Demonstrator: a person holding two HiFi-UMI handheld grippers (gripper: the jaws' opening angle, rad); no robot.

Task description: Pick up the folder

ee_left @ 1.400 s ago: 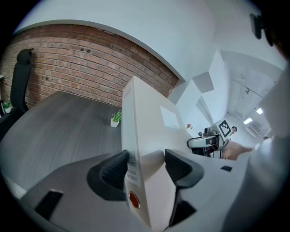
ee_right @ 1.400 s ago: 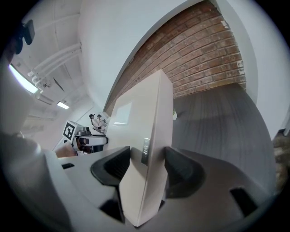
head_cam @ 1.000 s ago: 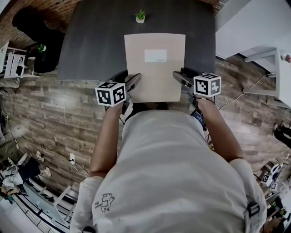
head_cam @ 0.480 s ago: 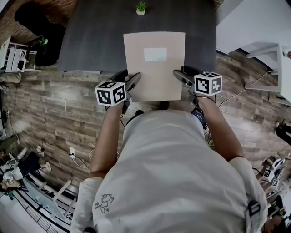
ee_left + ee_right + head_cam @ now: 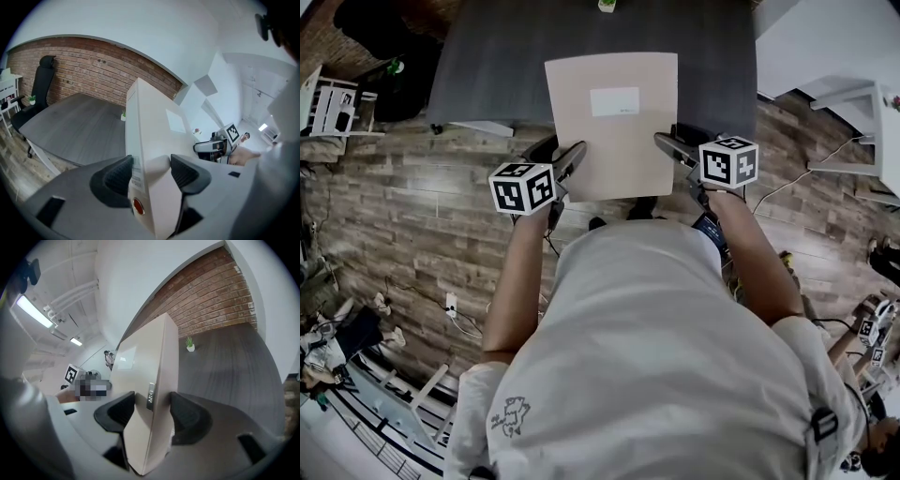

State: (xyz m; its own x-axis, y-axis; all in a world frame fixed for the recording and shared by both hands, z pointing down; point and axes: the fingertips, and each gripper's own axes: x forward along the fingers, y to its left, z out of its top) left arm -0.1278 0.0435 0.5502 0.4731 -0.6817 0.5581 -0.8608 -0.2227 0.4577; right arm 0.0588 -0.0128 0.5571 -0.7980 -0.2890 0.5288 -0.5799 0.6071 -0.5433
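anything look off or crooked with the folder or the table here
Nothing stands out. The folder is clamped at both side edges by the left gripper and right gripper, only slightly skewed to the table, with no visible damage. The small potted plant stands upright.

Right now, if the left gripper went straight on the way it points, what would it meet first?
The left gripper is shut on the folder, which fills its line; beyond, likely the grey table, short of the small plant, though depth is unclear.
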